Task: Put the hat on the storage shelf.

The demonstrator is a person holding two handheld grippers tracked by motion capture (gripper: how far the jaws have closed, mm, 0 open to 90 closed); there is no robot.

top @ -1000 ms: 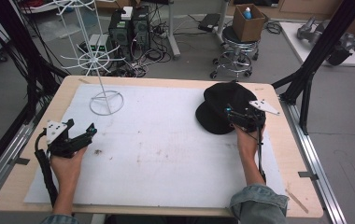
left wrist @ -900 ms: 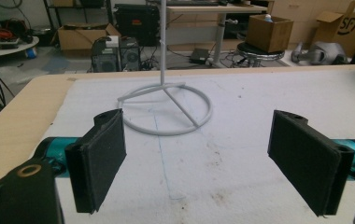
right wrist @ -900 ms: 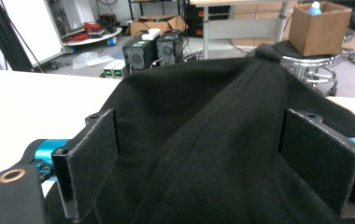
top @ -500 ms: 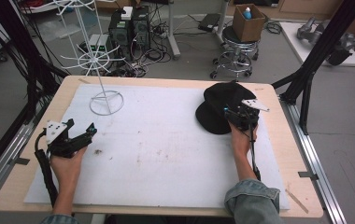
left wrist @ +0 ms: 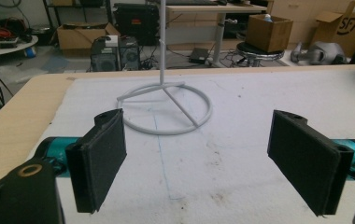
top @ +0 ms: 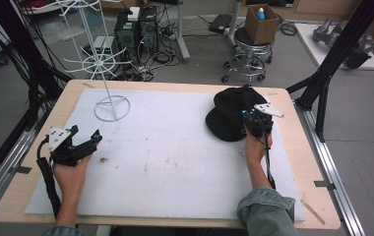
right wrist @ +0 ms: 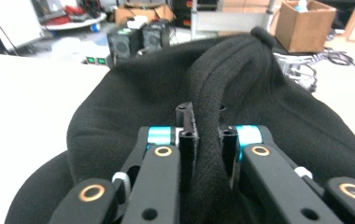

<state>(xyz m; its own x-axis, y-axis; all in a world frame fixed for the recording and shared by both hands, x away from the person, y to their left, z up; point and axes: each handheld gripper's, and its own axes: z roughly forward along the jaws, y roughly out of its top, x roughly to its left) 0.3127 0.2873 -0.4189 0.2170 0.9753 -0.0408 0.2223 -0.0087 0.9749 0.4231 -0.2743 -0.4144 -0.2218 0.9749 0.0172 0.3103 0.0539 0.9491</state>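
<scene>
Black fleece cap [top: 229,118]: soft, lies at the far right of the white foam mat [top: 175,147], well apart from the white wire stand [top: 107,81].
Right gripper [right wrist: 206,144]: jaws have just been closing and now pinch a raised fold of the cap.
Left gripper [left wrist: 208,163]: jaws wide, nothing between them, resting over the mat's left side.
Advice: judged from the thin pinch, lift slowly and straight up; fleece may slip out.
Support: bring the free gripper under the brim before carrying it toward the stand.
</scene>
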